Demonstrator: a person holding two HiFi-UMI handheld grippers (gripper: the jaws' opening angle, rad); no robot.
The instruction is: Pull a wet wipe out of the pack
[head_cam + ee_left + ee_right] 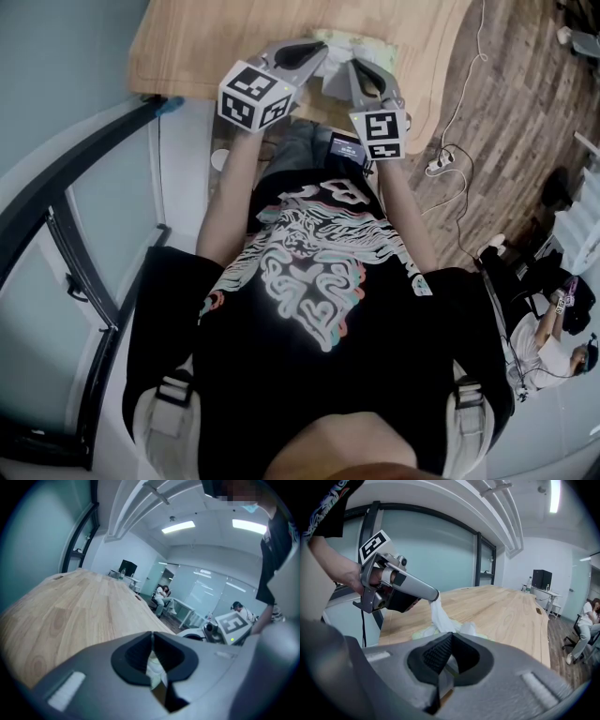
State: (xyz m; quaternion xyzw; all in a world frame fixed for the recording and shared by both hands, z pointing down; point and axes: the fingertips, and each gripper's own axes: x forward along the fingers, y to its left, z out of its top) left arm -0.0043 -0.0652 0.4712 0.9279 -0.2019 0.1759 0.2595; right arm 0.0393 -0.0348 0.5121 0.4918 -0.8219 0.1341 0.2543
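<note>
Left gripper [152,641], jaws pinched together on a white wet wipe [154,668], long pale wooden table [79,606] beyond.

A pale wooden tabletop [216,47] with a rounded end stands beside a glass wall with a dark frame [479,559]. A white cable [466,94] runs across the wood-plank floor [506,122] to a power strip [441,164]. Farther off, a black monitor [127,567] stands on a white desk, and a person [164,597] sits on a chair nearby. Long light panels [178,527] glow on the ceiling. Another person in a white top [548,342] is at the room's edge.
</note>
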